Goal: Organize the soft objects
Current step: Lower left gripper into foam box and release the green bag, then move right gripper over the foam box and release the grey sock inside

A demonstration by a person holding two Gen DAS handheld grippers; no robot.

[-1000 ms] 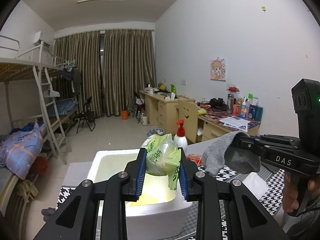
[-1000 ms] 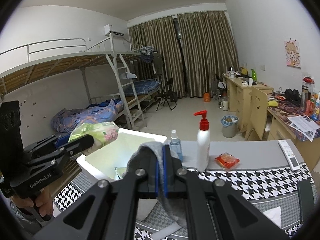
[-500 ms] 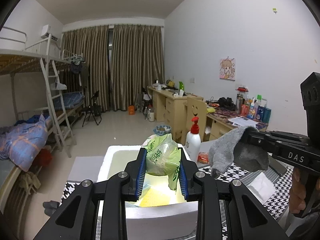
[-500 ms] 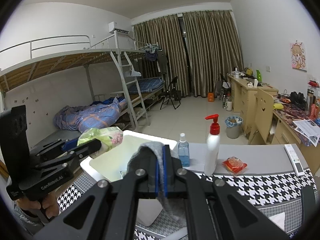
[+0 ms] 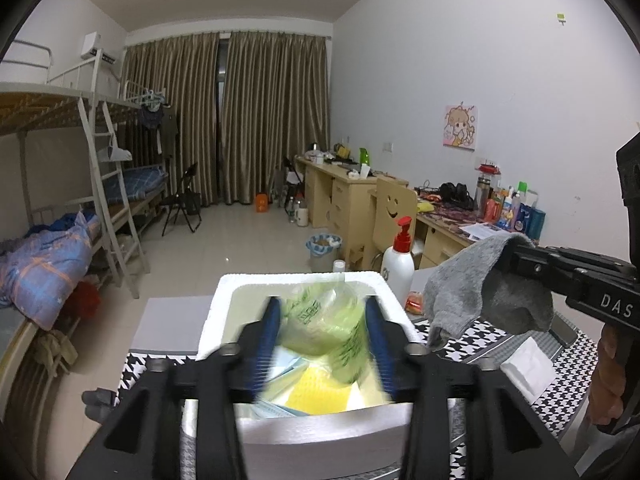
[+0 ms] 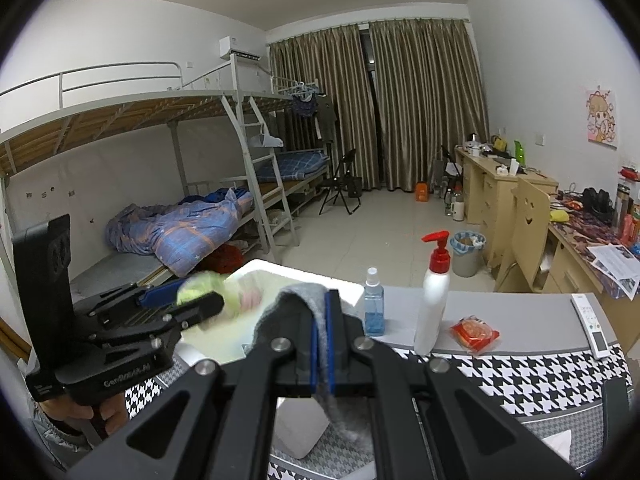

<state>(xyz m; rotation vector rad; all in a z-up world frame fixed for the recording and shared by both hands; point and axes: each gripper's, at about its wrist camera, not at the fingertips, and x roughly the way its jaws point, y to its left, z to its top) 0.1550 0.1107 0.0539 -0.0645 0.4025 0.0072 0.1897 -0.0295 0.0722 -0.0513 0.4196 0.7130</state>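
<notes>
While your left gripper (image 5: 322,342) hangs over the white foam box (image 5: 224,292), its blue-padded jaws stand apart and blurred, with the green plastic pack (image 5: 320,322) between them; the blur makes it impossible to tell whether the pads touch the pack or have let it go; the pack sits over the box's open top, above a yellow sheet (image 5: 318,394) and some pale blue items lying inside; from the right wrist view the same pack (image 6: 200,290) shows as a green smear at the near-left rim of the box (image 6: 280,274), just ahead of your left gripper (image 6: 180,304).

Your right gripper (image 6: 324,344) has its jaws pressed close together on the grey sock (image 6: 292,304); the sock drapes over the left finger and trails down below the pads; in the left wrist view the sock (image 5: 480,292) hangs from that gripper (image 5: 516,260) in the air, to the right of the box and above the black-and-white houndstooth cloth (image 5: 480,344).

On the grey tabletop (image 6: 516,312) beyond the cloth you can see a white pump bottle with a red top (image 6: 434,300), a small blue spray bottle (image 6: 373,304) just beside the box, a red snack packet (image 6: 475,330) and a white remote (image 6: 590,322) near the right edge; a folded white tissue (image 5: 528,364) lies on the cloth under your right gripper.
</notes>
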